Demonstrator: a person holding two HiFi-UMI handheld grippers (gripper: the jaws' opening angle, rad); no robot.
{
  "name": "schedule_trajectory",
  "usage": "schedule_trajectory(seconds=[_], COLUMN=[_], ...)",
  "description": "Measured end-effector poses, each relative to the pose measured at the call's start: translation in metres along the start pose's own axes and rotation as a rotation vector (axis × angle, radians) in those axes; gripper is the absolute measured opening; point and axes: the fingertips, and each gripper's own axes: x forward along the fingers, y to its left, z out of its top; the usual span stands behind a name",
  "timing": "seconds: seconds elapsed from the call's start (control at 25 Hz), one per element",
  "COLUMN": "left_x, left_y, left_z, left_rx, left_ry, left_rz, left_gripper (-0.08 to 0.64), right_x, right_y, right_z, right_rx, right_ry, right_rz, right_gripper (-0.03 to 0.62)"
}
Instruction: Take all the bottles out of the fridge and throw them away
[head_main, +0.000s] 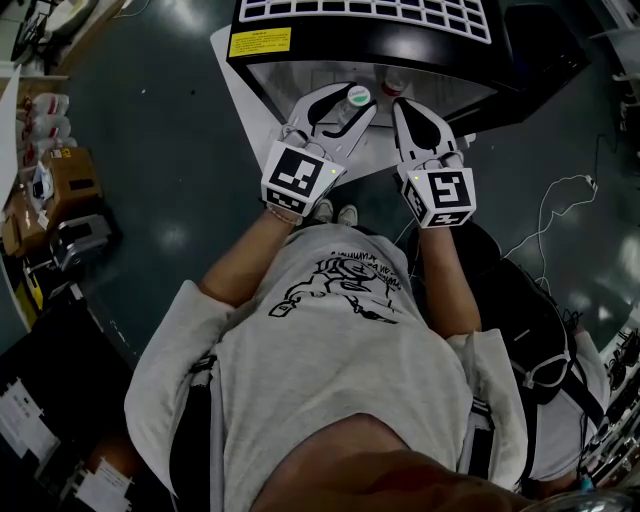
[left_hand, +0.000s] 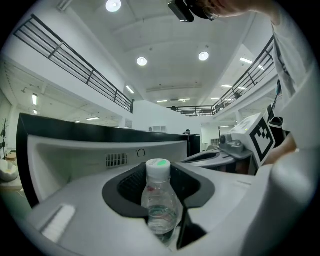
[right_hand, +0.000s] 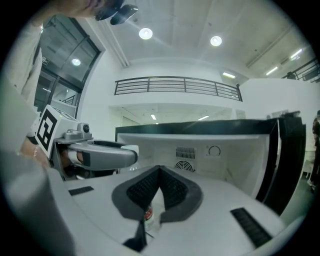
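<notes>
Clear water bottle (left_hand: 160, 200) gripped upright in left gripper (head_main: 352, 98). Right gripper (head_main: 402, 108) pinched shut, nearer red-capped bottle (head_main: 393, 87), seen at its 12 o'clock in fridge (head_main: 290, 75).

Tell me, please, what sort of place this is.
Likely a large lab or workshop hall: a railed upper gallery, round ceiling lights, and a cardboard box among gear on the dark floor.

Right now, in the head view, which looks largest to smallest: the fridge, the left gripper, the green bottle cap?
1. fridge
2. left gripper
3. green bottle cap, clearly the smallest
</notes>
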Motion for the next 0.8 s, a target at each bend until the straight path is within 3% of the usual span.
schedule_trajectory(seconds=[0.8], left_x=[-0.030], left_y=[-0.023], left_z=[0.041], left_rx=[-0.013], left_ry=[-0.038], left_rz=[-0.038], left_gripper=[0.153], right_x=[-0.030], right_y=[0.015], right_z=[0.042], right_rx=[-0.003], right_ry=[-0.020], right_rz=[0.029], right_gripper=[0.009])
